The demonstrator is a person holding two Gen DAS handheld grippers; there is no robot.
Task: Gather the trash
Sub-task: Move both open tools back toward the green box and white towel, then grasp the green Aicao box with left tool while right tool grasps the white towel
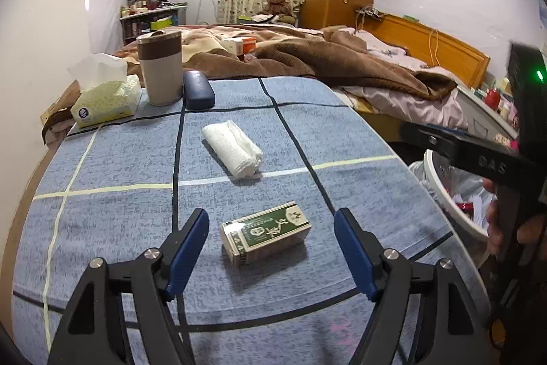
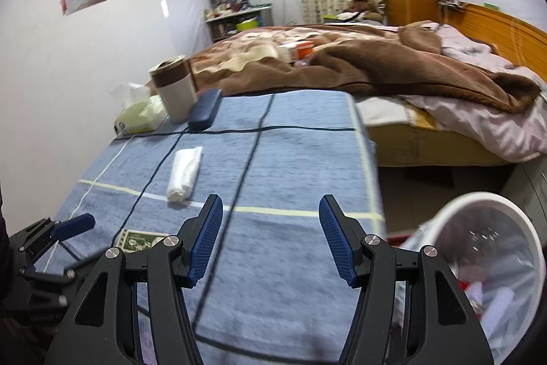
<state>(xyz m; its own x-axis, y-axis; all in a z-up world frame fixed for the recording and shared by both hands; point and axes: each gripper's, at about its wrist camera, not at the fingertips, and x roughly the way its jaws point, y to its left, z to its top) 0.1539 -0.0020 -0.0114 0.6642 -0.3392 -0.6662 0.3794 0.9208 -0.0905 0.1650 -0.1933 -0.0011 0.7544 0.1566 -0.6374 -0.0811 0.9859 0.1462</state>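
A small green and white box [image 1: 266,233] lies on the blue checked tablecloth [image 1: 119,159]. My left gripper [image 1: 272,216] is open, one blue pad on each side of the box and neither touching it. Farther back lies a rolled white paper wad [image 1: 234,147]. At the table's right edge stands a white lined bin [image 1: 444,190] holding scraps. In the right wrist view my right gripper [image 2: 270,200] is open and empty over the cloth, with the bin [image 2: 478,204] to its right, the wad [image 2: 184,173] ahead left, and the box [image 2: 140,240] partly hidden behind its left finger.
At the table's far left stand a tissue pack [image 1: 106,101], a tall brown and white cup [image 1: 160,70] and a dark blue case [image 1: 198,89]. A bed with a brown blanket [image 1: 342,64] lies beyond the table. The right gripper's body [image 1: 478,156] reaches in over the bin.
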